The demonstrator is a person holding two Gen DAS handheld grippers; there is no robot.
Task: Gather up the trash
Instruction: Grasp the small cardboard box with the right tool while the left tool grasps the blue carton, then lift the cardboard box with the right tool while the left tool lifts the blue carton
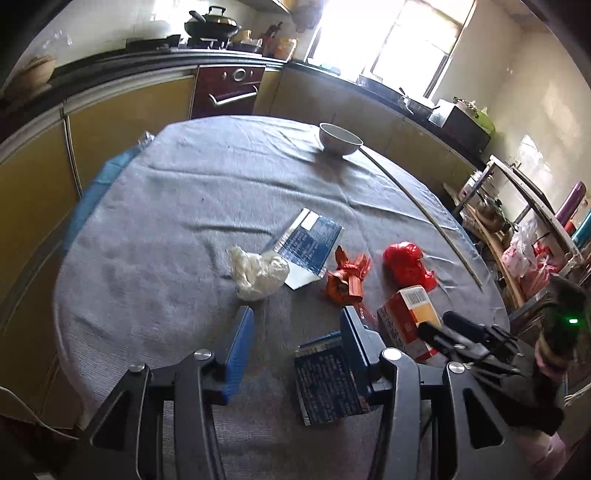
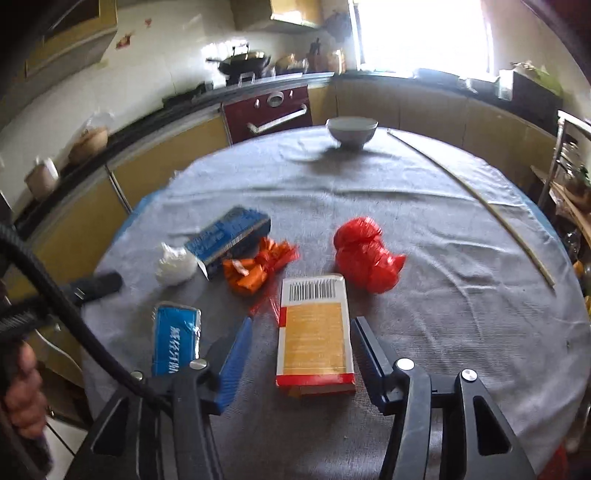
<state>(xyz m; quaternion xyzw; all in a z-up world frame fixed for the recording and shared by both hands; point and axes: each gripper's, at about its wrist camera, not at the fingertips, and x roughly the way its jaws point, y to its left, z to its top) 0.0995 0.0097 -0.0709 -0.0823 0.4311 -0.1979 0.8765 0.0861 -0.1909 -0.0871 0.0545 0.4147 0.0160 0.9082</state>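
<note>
Red-and-orange carton [image 2: 314, 332]: flat, barcode end away, between the right tongs' [image 2: 301, 328] parted fingers, not pinched.
Red plastic bag [image 2: 364, 254]: bunched, beyond that carton, to the right.
Orange wrapper [image 2: 258, 269]: crumpled, beyond, to the left.
White wad [image 1: 258, 271]: crumpled, just beyond the left tongs [image 1: 295, 321].
Small blue packet [image 1: 328, 380]: flat, beside their right finger.
Large blue packet [image 1: 308, 242]: flat, behind the wad.

We see a kitchen: a round worktop [image 2: 461, 288] under a grey cloth, yellow cabinets [image 1: 122, 122] along the walls, a dark red oven [image 2: 271, 110] set among them. A wok [image 1: 212, 26] sits on the stove against white tiles. A bright window [image 2: 421, 33] floods the room (washed out to white). A metal rack [image 1: 517, 221] stands at the right.
</note>
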